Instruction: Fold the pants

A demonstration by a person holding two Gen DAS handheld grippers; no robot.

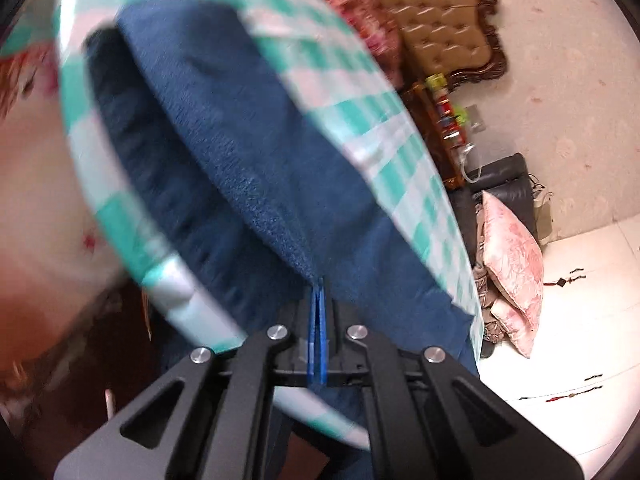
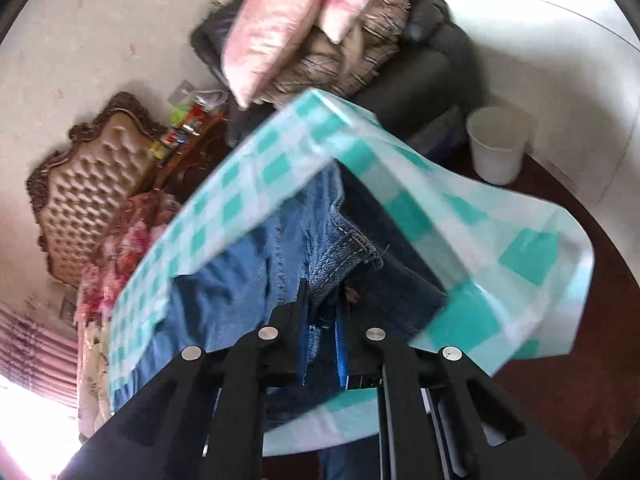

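My left gripper is pinched tight on a fold of the pants, dark blue denim lying over the checked cloth on the bench. My right gripper is clamped nearly closed on the hem end, where the stitching shows. The fabric looks heavy and limp, so I judge it will sag and drag between my hands. The thick seamed edges seem the best hold; the thin cloth underneath may lift along.
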